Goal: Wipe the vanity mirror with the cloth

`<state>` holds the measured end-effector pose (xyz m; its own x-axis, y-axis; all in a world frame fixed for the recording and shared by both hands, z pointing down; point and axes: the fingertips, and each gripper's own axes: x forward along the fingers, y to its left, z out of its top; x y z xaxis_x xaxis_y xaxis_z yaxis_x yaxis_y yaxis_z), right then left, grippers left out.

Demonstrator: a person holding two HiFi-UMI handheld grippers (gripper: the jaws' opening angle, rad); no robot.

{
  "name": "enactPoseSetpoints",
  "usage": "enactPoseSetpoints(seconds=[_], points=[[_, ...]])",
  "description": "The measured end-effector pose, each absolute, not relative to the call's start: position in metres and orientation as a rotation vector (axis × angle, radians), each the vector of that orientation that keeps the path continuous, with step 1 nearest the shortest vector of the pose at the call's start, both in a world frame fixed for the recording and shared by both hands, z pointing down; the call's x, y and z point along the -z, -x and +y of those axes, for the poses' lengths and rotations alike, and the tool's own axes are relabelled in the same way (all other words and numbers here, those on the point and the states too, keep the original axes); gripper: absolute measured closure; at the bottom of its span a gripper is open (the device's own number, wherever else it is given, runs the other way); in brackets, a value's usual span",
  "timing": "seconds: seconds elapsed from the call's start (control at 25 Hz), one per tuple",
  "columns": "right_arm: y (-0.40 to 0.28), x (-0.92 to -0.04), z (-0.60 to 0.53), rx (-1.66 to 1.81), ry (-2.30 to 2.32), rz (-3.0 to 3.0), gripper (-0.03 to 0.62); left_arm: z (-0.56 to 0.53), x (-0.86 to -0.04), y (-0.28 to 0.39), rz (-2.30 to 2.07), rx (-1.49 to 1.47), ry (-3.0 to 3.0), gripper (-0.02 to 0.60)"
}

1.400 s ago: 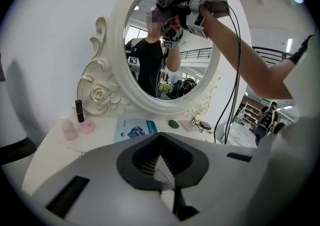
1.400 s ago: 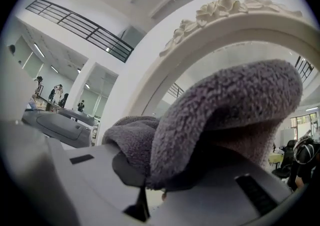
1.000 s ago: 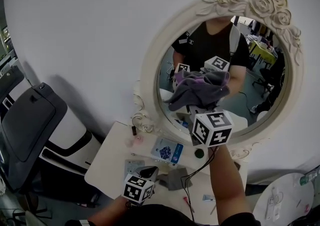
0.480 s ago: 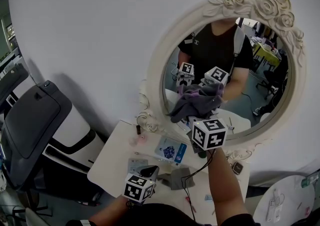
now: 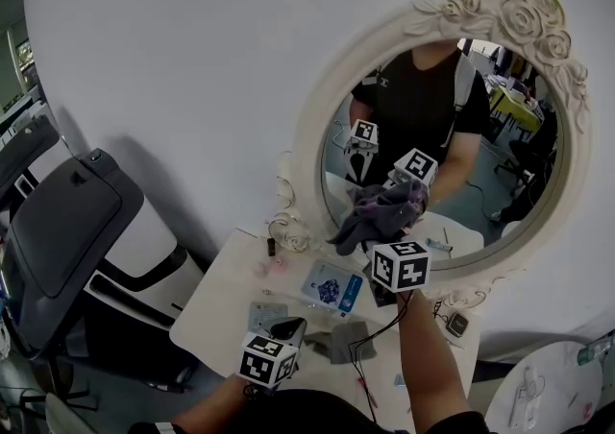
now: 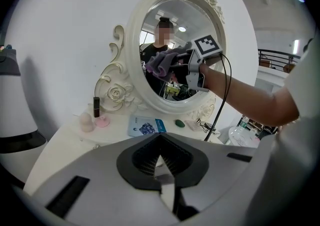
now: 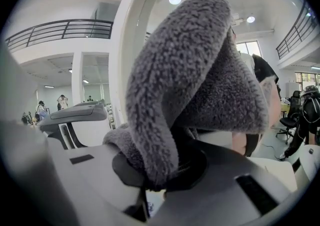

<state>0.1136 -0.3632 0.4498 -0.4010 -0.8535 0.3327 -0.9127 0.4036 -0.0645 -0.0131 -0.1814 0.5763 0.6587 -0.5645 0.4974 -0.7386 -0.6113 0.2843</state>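
The right gripper (image 7: 155, 190) is clamped on the grey cloth (image 5: 373, 214), which is held against the vanity mirror (image 5: 309, 144) near its 7 o'clock edge. The left gripper (image 6: 160, 167) hangs closed and empty over the counter (image 5: 226, 293). The cloth's loose fold could slip, letting bare jaws scrape the glass.

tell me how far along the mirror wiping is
Done: the right hand-held gripper is clamped on the grey cloth. In hand: the cloth meets the lower-left glass of the vanity mirror. Left: the rest of the glass; how clean it is can't be judged.
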Motion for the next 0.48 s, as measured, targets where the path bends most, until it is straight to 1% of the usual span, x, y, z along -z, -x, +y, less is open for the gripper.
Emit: enactPoseSetpoints(seconds=[0.48], points=[[-0.155,-0.56,-0.348,-0.506,-1.557,-2.1,0.562,-0.18,-0.578,0.031,-1.039,-0.474,-2.383,0.581]])
